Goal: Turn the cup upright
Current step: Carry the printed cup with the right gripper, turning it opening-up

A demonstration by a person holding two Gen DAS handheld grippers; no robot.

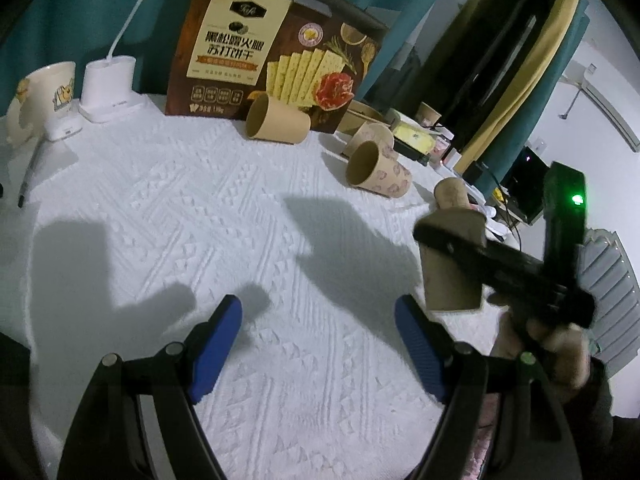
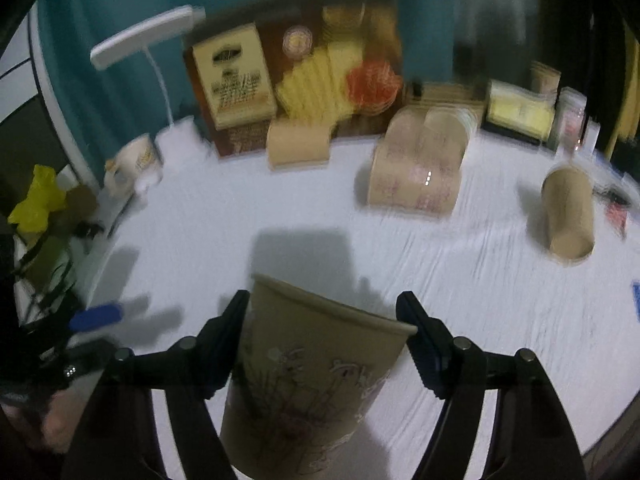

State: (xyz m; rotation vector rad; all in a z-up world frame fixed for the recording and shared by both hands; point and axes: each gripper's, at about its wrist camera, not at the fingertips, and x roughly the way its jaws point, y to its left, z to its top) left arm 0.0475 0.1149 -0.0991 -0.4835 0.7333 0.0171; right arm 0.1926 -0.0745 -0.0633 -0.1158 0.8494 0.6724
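Note:
A brown paper cup with a flower print (image 2: pixel 312 364) sits between the fingers of my right gripper (image 2: pixel 324 300), which is shut on it just below the rim. In the left wrist view the same cup (image 1: pixel 450 280) stands close to upright, wide end up, with the right gripper (image 1: pixel 440 234) clamped across it and a hand below. My left gripper (image 1: pixel 318 308) is open over the white cloth (image 1: pixel 224 208) with nothing between its blue pads. Three more cups lie on their sides: a plain one (image 1: pixel 278 122), a printed one (image 1: pixel 378 172) and a small one (image 1: pixel 452 194).
A brown cracker box (image 1: pixel 276 48) stands at the back. Left of it are a white lamp base (image 1: pixel 106 88), a white mug (image 1: pixel 44 92) and a pen (image 1: pixel 30 176). A yellow box (image 1: pixel 414 136) and cables crowd the back right. The cloth edge runs along the right.

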